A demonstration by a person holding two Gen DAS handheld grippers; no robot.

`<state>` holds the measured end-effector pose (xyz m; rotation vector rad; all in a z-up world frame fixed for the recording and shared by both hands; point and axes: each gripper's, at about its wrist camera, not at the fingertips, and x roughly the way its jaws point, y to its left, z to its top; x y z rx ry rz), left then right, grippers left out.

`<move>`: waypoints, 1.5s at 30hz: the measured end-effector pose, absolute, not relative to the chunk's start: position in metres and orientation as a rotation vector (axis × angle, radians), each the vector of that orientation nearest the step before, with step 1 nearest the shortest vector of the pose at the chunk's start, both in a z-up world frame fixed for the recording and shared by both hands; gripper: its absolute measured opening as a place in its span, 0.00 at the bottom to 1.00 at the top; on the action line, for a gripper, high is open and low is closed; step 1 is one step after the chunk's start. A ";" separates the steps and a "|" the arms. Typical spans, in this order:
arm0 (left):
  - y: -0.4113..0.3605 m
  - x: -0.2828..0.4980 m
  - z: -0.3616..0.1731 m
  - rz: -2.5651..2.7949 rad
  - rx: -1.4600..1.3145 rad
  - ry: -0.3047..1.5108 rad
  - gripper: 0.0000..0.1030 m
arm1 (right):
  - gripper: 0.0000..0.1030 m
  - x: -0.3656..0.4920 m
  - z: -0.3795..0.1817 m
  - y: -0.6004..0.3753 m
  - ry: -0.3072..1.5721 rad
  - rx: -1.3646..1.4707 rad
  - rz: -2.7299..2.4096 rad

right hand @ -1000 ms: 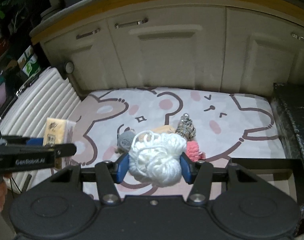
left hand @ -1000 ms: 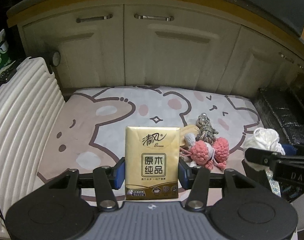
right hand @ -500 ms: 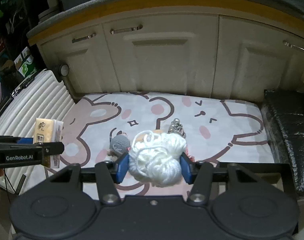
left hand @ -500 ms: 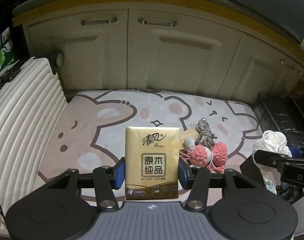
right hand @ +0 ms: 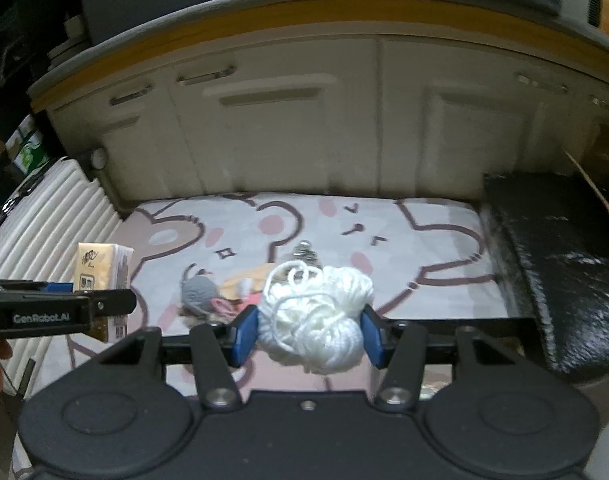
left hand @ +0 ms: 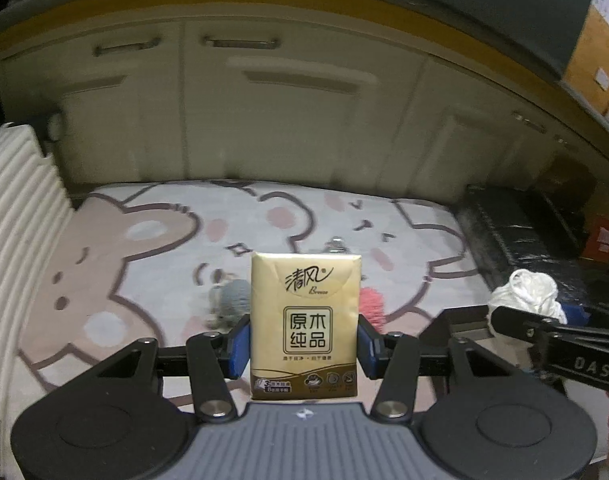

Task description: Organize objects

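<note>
One gold tissue pack [left hand: 305,322], standing upright. One ball of white yarn [right hand: 316,314]. Two grippers, the left gripper [left hand: 304,344] and the right gripper [right hand: 310,334]. On the one bear-print mat [right hand: 424,240] lie one grey crocheted piece [right hand: 198,291], one pink crocheted piece [left hand: 372,302], partly hidden, and one small metal trinket [right hand: 304,250]. Far behind stands one row of cabinets with four door handles showing. One white ribbed panel [right hand: 52,224] at left, one black box [right hand: 564,264] at right.

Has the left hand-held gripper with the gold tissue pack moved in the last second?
Yes. The left hand-held gripper has pulled back from the cream cabinet doors; its gold tissue pack now hides the keychains.
</note>
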<state>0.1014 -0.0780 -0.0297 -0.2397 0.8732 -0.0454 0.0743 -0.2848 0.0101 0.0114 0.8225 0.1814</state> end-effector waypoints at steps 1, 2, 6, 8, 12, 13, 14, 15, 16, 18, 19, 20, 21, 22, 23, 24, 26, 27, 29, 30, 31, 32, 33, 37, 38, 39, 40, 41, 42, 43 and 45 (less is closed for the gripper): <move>-0.084 0.103 -0.029 -0.056 -0.240 0.872 0.51 | 0.53 0.074 0.010 -0.290 0.822 0.013 0.170; -0.088 0.105 -0.029 -0.064 -0.241 0.872 0.51 | 0.53 0.074 0.010 -0.297 0.822 0.016 0.159; -0.111 0.111 -0.029 -0.103 -0.245 0.871 0.51 | 0.53 0.073 0.009 -0.322 0.820 0.039 0.123; -0.121 0.114 -0.029 -0.118 -0.247 0.872 0.51 | 0.53 0.072 0.008 -0.333 0.819 0.045 0.106; -0.139 0.119 -0.030 -0.151 -0.262 0.877 0.51 | 0.53 0.070 0.006 -0.354 0.820 0.072 0.073; -0.145 0.121 -0.031 -0.162 -0.268 0.878 0.51 | 0.53 0.070 0.005 -0.359 0.820 0.078 0.064; -0.149 0.121 -0.031 -0.169 -0.272 0.879 0.51 | 0.53 0.070 0.004 -0.364 0.820 0.085 0.055; -0.153 0.123 -0.032 -0.177 -0.276 0.881 0.51 | 0.53 0.069 0.004 -0.370 0.819 0.093 0.048; -0.158 0.124 -0.032 -0.185 -0.276 0.881 0.51 | 0.53 0.069 0.003 -0.374 0.820 0.101 0.041; -0.166 0.126 -0.033 -0.198 -0.272 0.884 0.51 | 0.53 0.069 0.002 -0.381 0.820 0.113 0.027; -0.171 0.128 -0.035 -0.206 -0.270 0.886 0.51 | 0.53 0.069 0.001 -0.386 0.820 0.120 0.021; -0.174 0.129 -0.036 -0.211 -0.270 0.889 0.51 | 0.53 0.069 0.000 -0.389 0.821 0.125 0.014; -0.177 0.131 -0.037 -0.218 -0.271 0.892 0.51 | 0.53 0.069 -0.001 -0.393 0.822 0.128 0.009; -0.180 0.132 -0.039 -0.225 -0.273 0.895 0.51 | 0.53 0.069 -0.002 -0.395 0.823 0.129 0.004; -0.183 0.134 -0.040 -0.228 -0.276 0.899 0.51 | 0.53 0.070 -0.003 -0.398 0.825 0.130 -0.001; -0.186 0.135 -0.041 -0.233 -0.280 0.903 0.51 | 0.53 0.070 -0.004 -0.400 0.827 0.132 -0.006; -0.190 0.138 -0.043 -0.244 -0.290 0.906 0.51 | 0.53 0.070 -0.007 -0.405 0.831 0.138 -0.017; -0.193 0.139 -0.044 -0.253 -0.295 0.906 0.51 | 0.53 0.071 -0.008 -0.407 0.834 0.141 -0.024; -0.198 0.142 -0.045 -0.269 -0.297 0.904 0.51 | 0.53 0.073 -0.012 -0.412 0.841 0.149 -0.038; -0.201 0.142 -0.046 -0.278 -0.294 0.901 0.51 | 0.53 0.074 -0.013 -0.415 0.844 0.154 -0.044; -0.204 0.143 -0.046 -0.289 -0.288 0.897 0.51 | 0.53 0.075 -0.015 -0.417 0.848 0.159 -0.051; -0.208 0.145 -0.047 -0.305 -0.277 0.893 0.51 | 0.53 0.076 -0.016 -0.420 0.851 0.165 -0.058; -0.211 0.146 -0.048 -0.321 -0.265 0.889 0.51 | 0.53 0.076 -0.018 -0.423 0.853 0.171 -0.065; -0.230 0.152 -0.053 -0.397 -0.182 0.877 0.51 | 0.53 0.077 -0.022 -0.434 0.859 0.207 -0.094; -0.234 0.154 -0.055 -0.410 -0.158 0.875 0.51 | 0.53 0.078 -0.022 -0.437 0.859 0.220 -0.101; -0.240 0.155 -0.057 -0.426 -0.129 0.870 0.51 | 0.53 0.078 -0.023 -0.440 0.859 0.234 -0.107; -0.244 0.156 -0.059 -0.440 -0.102 0.866 0.51 | 0.53 0.078 -0.023 -0.443 0.860 0.246 -0.113; -0.250 0.157 -0.062 -0.454 -0.076 0.865 0.51 | 0.53 0.078 -0.023 -0.445 0.860 0.256 -0.121; -0.256 0.159 -0.065 -0.472 -0.047 0.864 0.51 | 0.53 0.078 -0.022 -0.446 0.861 0.265 -0.129; -0.260 0.161 -0.068 -0.487 -0.023 0.862 0.51 | 0.53 0.078 -0.022 -0.448 0.860 0.277 -0.137; -0.271 0.164 -0.074 -0.515 0.037 0.856 0.51 | 0.53 0.078 -0.021 -0.451 0.852 0.297 -0.146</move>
